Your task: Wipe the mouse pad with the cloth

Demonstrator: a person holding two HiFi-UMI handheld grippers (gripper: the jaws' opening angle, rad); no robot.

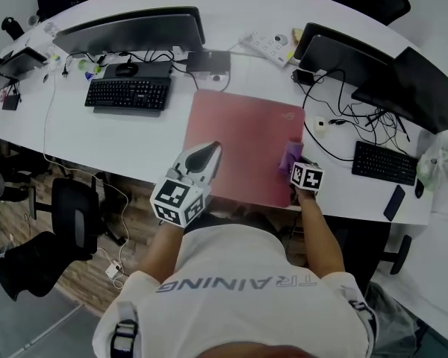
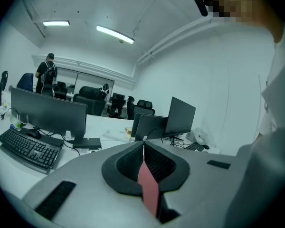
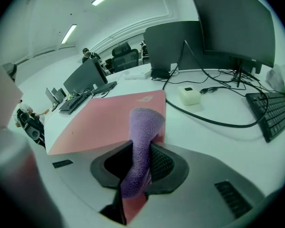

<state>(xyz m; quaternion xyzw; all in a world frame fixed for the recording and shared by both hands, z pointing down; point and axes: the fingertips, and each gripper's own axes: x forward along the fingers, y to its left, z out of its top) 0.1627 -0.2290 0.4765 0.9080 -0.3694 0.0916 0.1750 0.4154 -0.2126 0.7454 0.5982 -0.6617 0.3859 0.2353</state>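
A large pink mouse pad (image 1: 243,136) lies in the middle of the white desk (image 1: 119,136). My right gripper (image 1: 293,164) is at the pad's near right corner, shut on a purple cloth (image 1: 291,153). In the right gripper view the cloth (image 3: 141,137) sticks up between the jaws, with the pad (image 3: 104,122) stretching ahead to the left. My left gripper (image 1: 207,155) hovers over the pad's near left part with its jaws shut. In the left gripper view (image 2: 143,146) only a thin pink sliver shows between them.
A black keyboard (image 1: 127,93) and monitor (image 1: 131,30) stand far left of the pad. Right of it are a small white box (image 3: 189,95), trailing cables (image 1: 336,118), a second keyboard (image 1: 384,162) and dark monitors (image 1: 411,88). An office chair (image 1: 67,215) stands below the desk edge.
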